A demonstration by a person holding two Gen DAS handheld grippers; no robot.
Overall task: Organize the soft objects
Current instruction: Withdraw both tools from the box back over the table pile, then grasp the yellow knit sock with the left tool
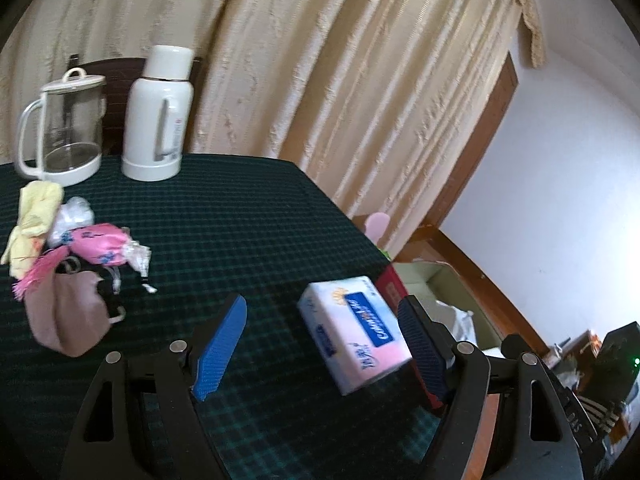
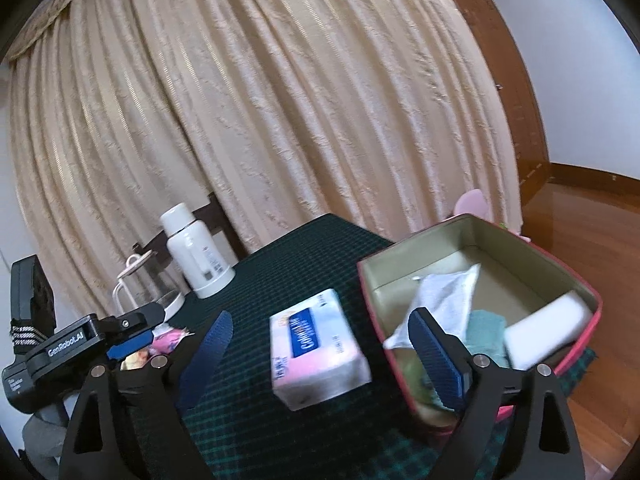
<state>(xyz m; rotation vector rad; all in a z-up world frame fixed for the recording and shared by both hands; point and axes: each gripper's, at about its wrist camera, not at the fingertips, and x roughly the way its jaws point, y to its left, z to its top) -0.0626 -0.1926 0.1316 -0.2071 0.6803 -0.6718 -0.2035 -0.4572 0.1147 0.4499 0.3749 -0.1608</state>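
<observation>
Tissue pack (image 2: 318, 346) on the table (image 2: 304, 248), light and squashy; best pinched across its long sides. Both grippers' fingers (image 2: 434, 354) spread wide, gripping nothing.

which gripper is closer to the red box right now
Right. The right gripper has one of its fingers in front of the red box; the left gripper is farther off, beyond the tissue pack.

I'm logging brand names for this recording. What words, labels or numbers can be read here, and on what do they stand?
"GenRobot.AI": white letters on the black body of the left gripper, seen from the right wrist.
Tissue pack: white lettering on its blue band, too blurred to read; the characters beside it too.
White thermos: small label print, too small to read.
Left gripper's lower body: small white print, illegible.
</observation>
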